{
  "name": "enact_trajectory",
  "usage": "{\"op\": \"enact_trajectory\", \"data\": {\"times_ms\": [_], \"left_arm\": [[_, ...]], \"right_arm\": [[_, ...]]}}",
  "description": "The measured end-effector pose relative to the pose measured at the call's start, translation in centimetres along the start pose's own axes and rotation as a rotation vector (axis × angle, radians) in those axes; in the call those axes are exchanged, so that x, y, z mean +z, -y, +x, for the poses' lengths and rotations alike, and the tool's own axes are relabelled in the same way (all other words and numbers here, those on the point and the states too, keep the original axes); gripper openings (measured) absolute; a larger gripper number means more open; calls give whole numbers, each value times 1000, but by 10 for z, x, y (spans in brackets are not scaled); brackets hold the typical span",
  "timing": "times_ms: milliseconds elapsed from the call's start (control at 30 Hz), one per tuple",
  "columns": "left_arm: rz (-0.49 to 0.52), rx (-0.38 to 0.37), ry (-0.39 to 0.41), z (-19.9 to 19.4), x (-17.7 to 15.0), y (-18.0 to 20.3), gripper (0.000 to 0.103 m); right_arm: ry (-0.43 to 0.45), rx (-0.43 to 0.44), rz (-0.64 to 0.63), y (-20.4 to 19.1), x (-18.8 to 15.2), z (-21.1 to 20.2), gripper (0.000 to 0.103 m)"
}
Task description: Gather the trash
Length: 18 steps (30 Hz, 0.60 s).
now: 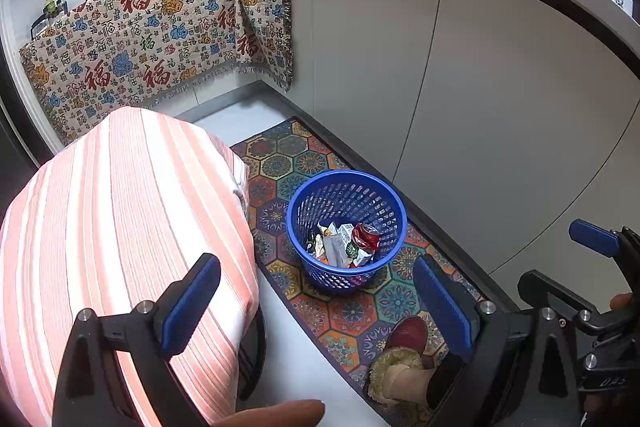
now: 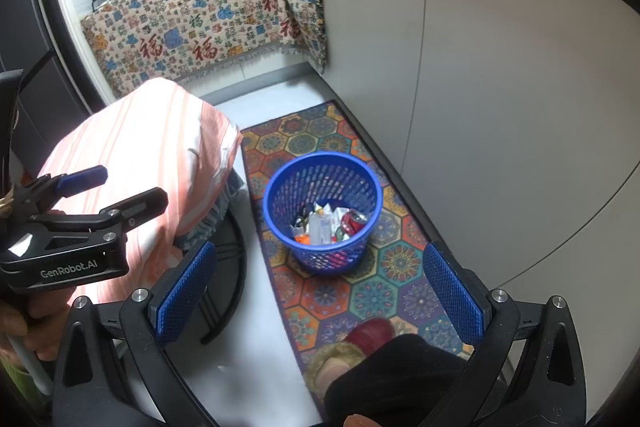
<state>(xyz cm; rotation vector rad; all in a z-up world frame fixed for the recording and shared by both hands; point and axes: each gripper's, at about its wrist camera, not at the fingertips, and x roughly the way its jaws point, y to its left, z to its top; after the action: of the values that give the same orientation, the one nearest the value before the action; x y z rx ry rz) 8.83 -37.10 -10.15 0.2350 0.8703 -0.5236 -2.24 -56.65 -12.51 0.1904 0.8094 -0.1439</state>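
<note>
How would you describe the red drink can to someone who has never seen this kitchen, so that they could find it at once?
Start at the colourful hexagon-patterned mat running along the pale cabinet fronts; a blue perforated basket stands on it. Inside, among pale crumpled cartons and wrappers, the red can lies tilted on the side nearer the cabinets. It is the only shiny red, round item in there.

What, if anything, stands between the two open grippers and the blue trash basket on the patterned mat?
Nothing visible does. The blue basket stands upright on the mat, its mouth uncovered, ahead of the left gripper and right gripper. The striped cloth-covered table sits off to the left.
</note>
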Motion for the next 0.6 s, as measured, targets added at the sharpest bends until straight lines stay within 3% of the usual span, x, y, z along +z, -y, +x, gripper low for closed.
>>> {"op": "enact_trajectory", "data": {"times_ms": [600], "left_arm": [[9,0,-6,2,1,4,99]], "right_arm": [[-16,1,1,-2,-2,2,103]]}}
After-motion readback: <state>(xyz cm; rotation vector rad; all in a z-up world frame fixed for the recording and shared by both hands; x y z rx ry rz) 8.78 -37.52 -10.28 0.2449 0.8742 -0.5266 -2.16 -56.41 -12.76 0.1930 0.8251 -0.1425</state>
